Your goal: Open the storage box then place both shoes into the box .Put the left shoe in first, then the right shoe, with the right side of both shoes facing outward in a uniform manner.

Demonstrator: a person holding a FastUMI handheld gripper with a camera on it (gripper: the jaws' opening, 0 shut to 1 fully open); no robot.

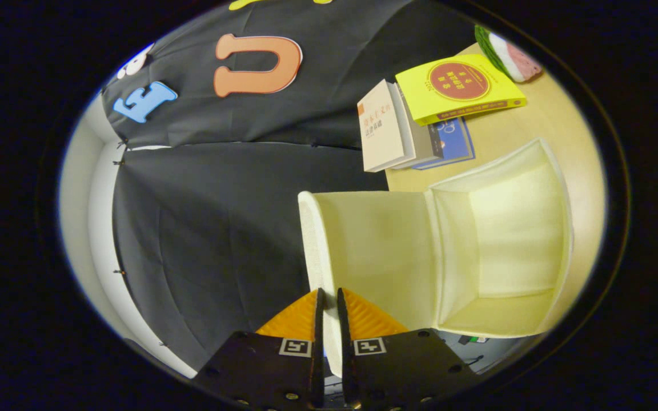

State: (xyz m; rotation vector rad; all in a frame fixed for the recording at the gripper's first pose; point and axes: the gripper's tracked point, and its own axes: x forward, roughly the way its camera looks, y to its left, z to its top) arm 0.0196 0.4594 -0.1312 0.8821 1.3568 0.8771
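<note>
Cream fabric storage box (500,240) lies open-mouthed just ahead and right of the gripper (329,299), its lid flap (372,251) swung out toward the fingers. Both fingers, nearly closed, pinch the flap's near edge between them. Books (414,120) sit stacked on the wooden table (540,120) at the far side.

The camera rides on the tongs (329,302) and looks forward along their two fingers, which are pinched on the thin edge of the box's open lid (363,251). It is rolled well over, so the desk (540,120) stands almost upright. The storage box (506,240) sits very close; the books (420,120) lie farther off.
</note>
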